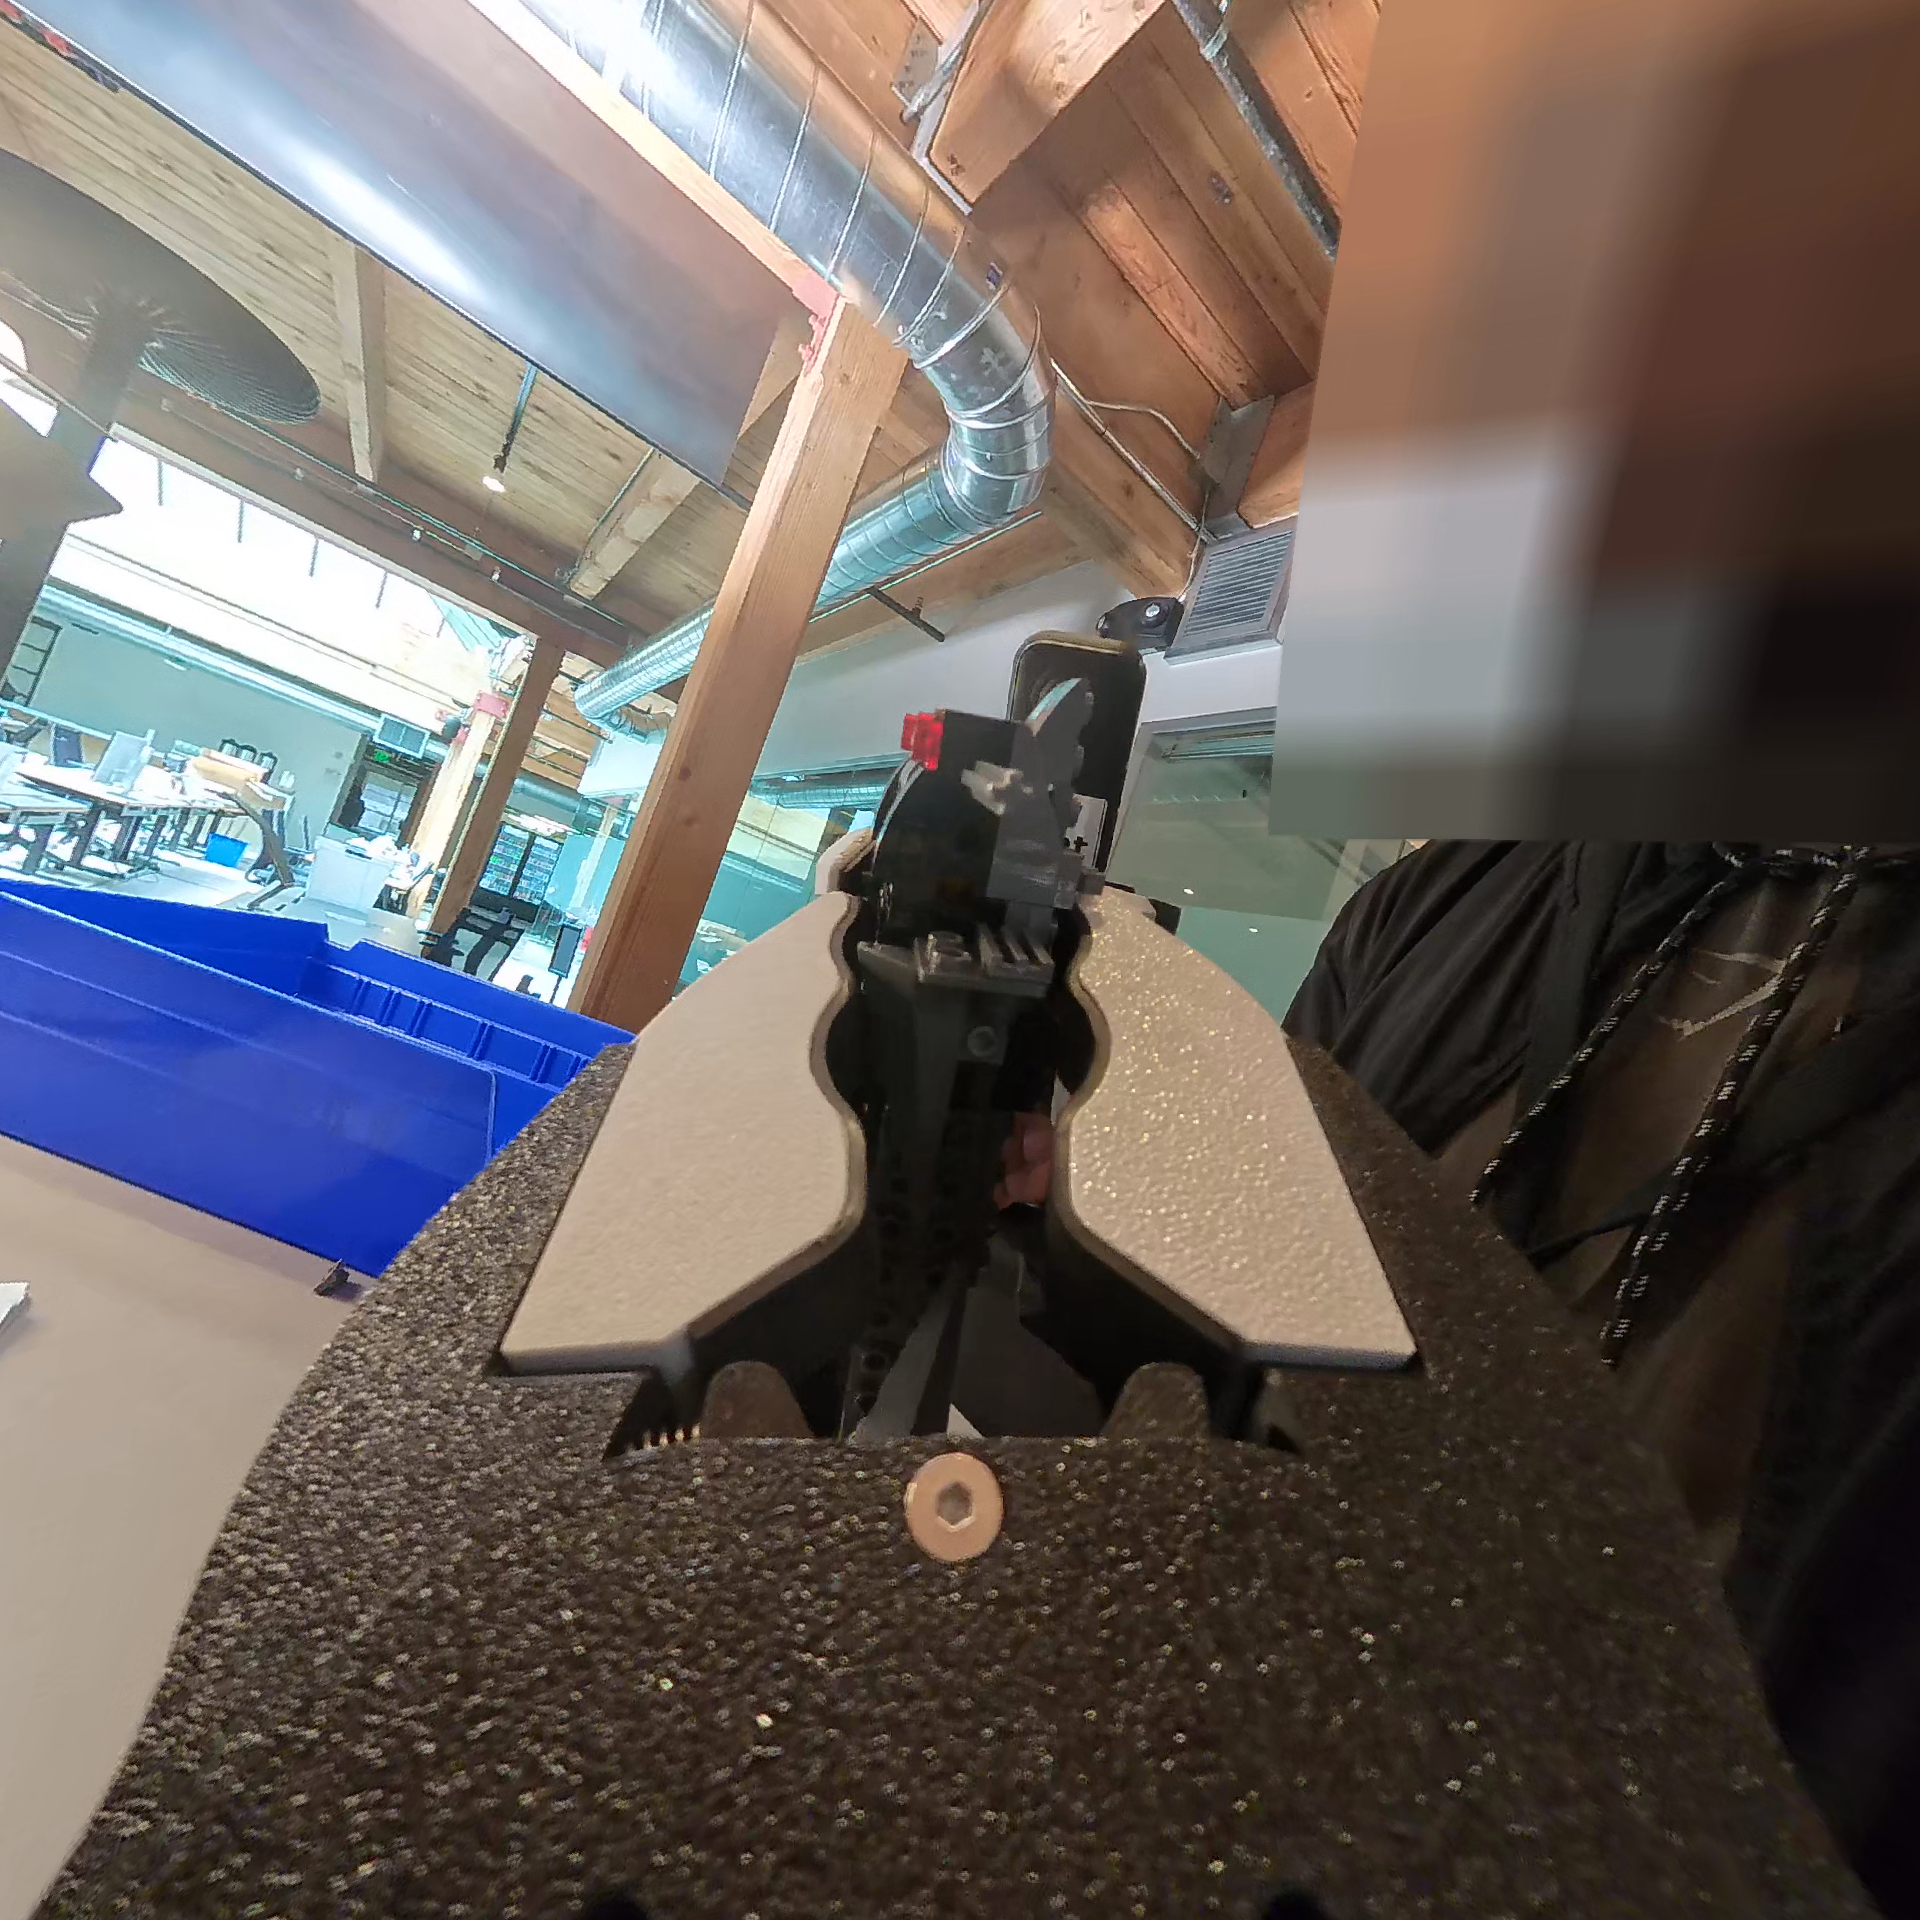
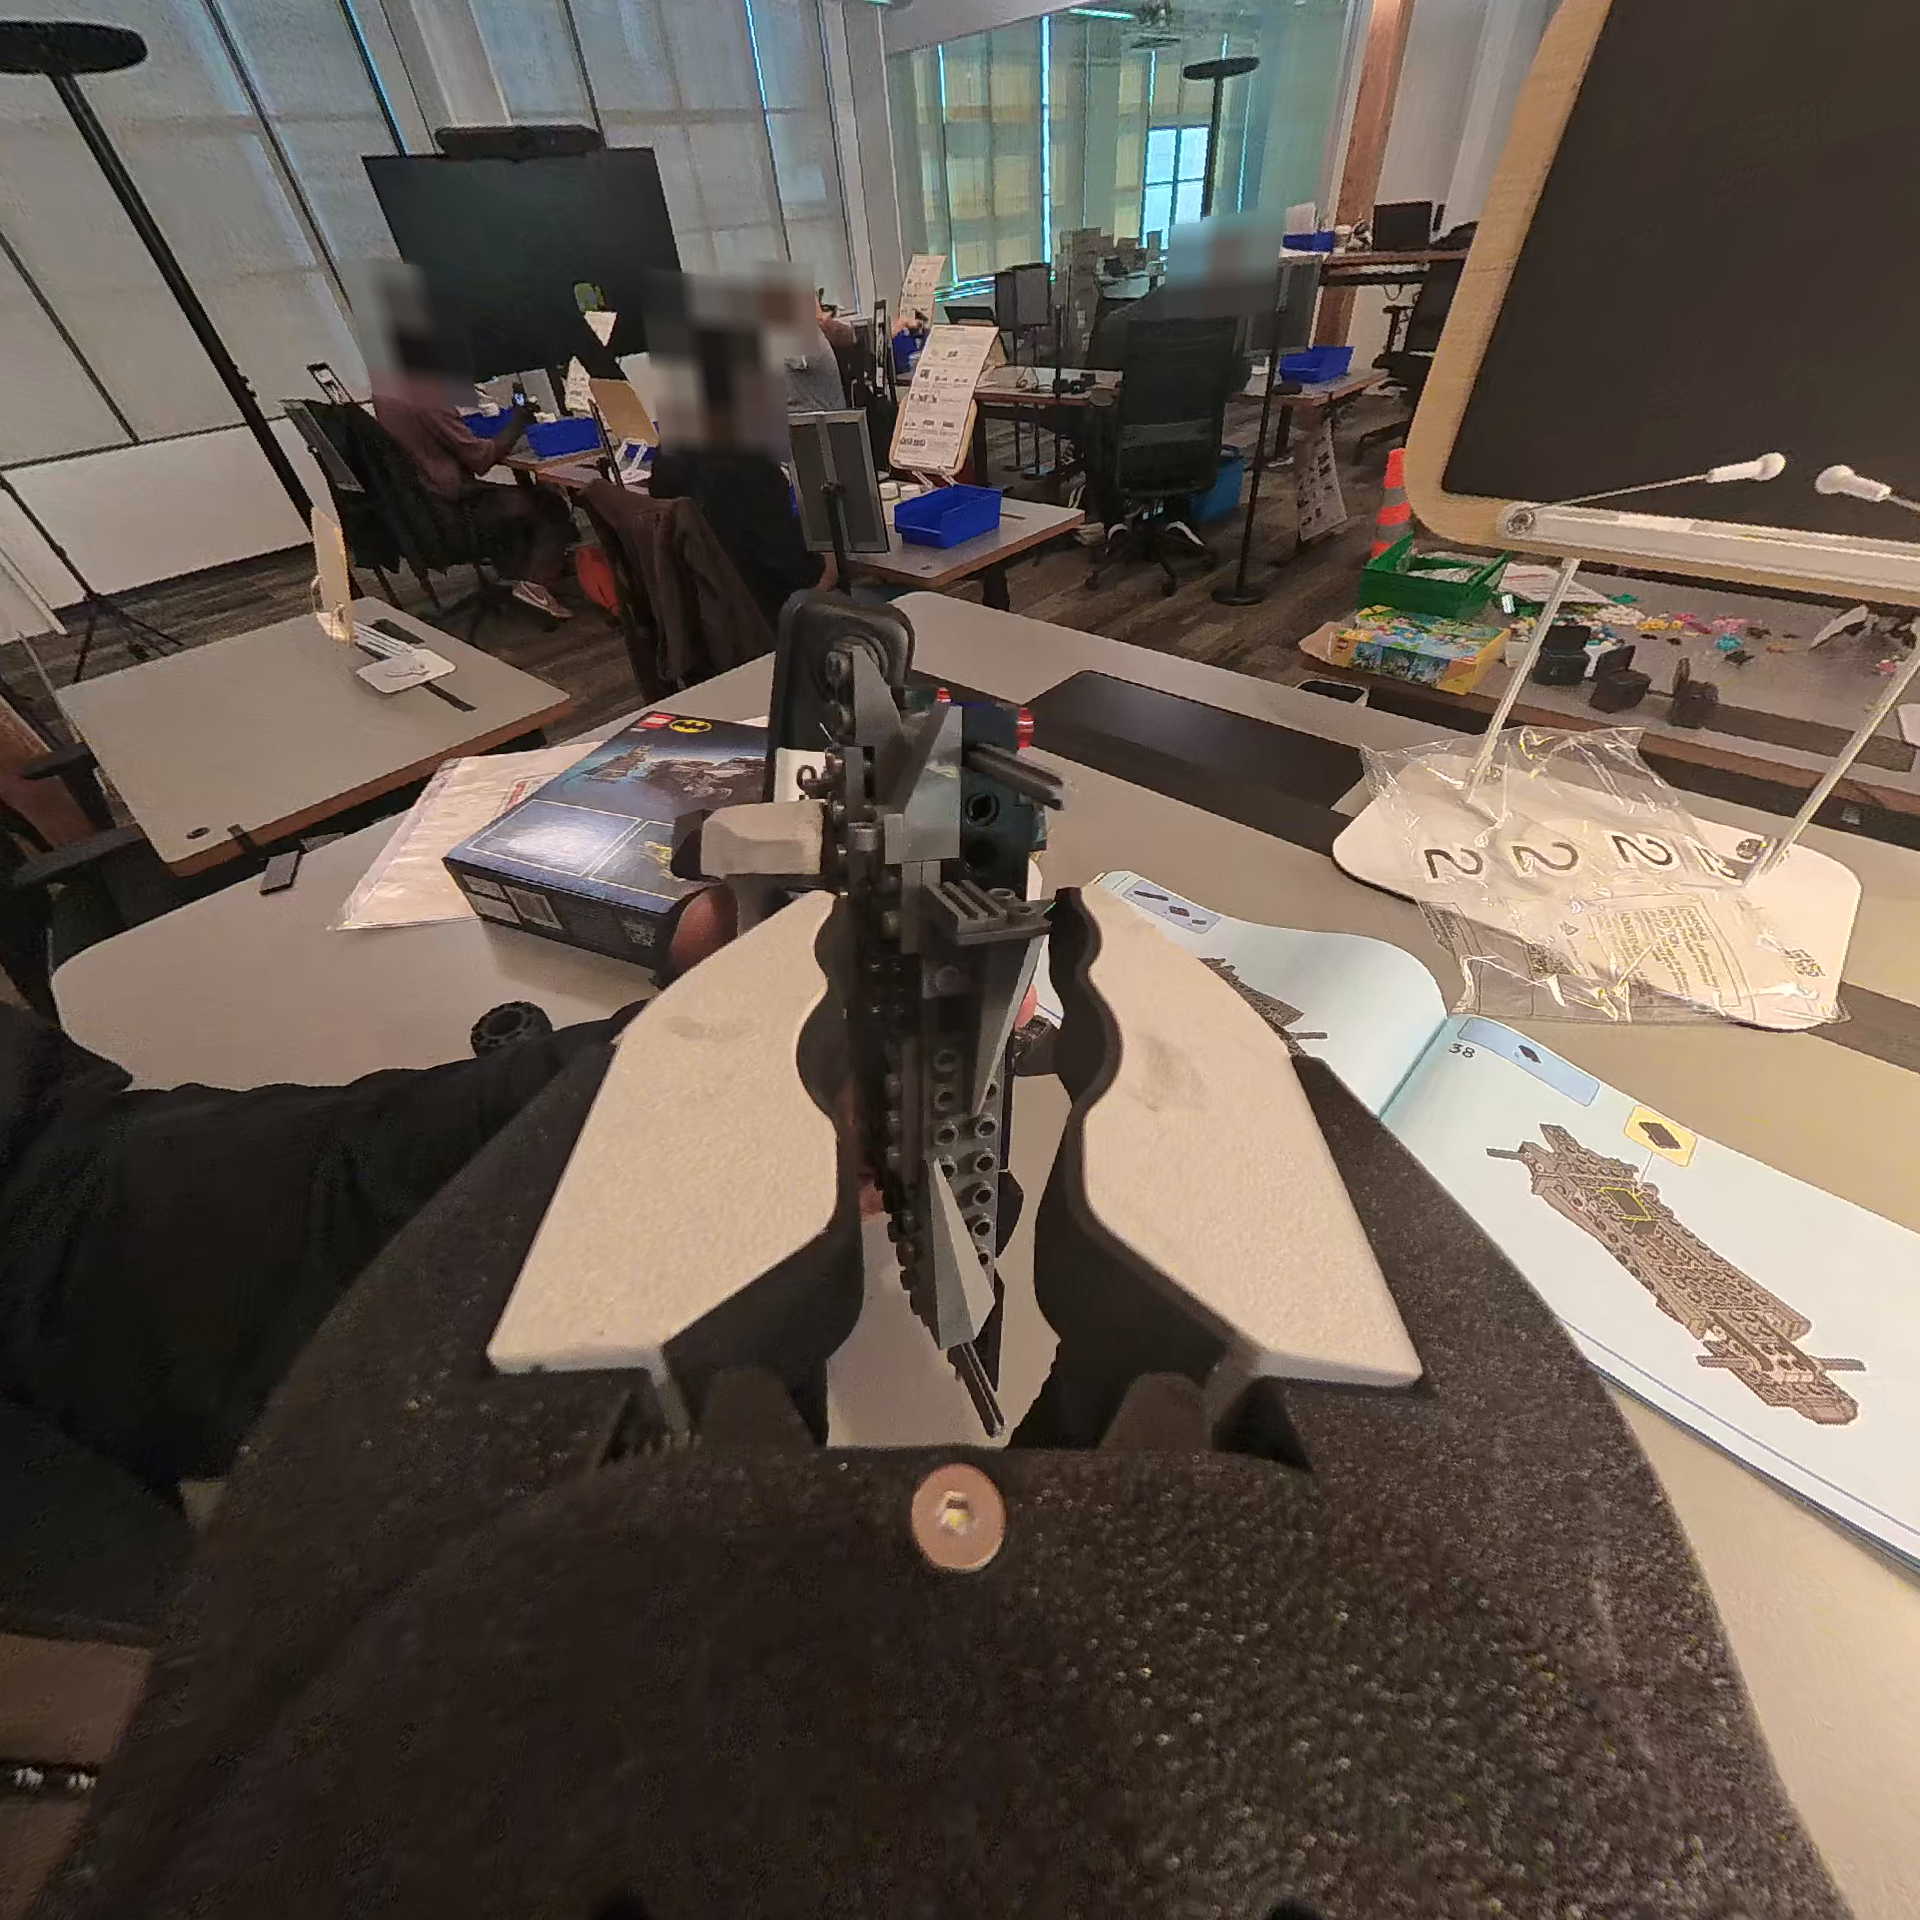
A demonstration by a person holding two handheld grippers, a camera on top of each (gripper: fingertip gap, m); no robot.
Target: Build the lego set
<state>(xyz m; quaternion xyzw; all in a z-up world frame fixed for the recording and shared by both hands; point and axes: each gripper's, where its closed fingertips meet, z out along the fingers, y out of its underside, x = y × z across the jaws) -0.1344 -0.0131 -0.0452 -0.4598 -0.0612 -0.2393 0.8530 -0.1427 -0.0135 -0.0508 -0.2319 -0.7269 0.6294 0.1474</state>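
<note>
Bench (image 2: 239, 966): grey top, matte, cluttered. On it lie a dark blue set box (image 2: 582, 831) over a clear sleeve, an open instruction booklet (image 2: 1558, 1164) at the right, crumpled clear bags (image 2: 1621, 883) on the white base of a stand carrying a dark board (image 2: 1683, 260), and a small black wheel (image 2: 509, 1027) at the near edge. A blue bin (image 1: 260, 1049) stands at the left in the left wrist view.

Room: open workshop with timber posts and beams, a silver spiral duct (image 1: 935, 343) overhead, glass partitions, further benches with seated persons and blue bins.

Dark grey brick model (image 2: 925, 1039): held clear above the bench, standing on end between both tools.

Left tool (image 1: 961, 935): partly open, fingers closed against the model's sides.

Right tool (image 2: 935, 935): partly open; the left finger touches the model, and contact at the right finger cannot be confirmed
</note>
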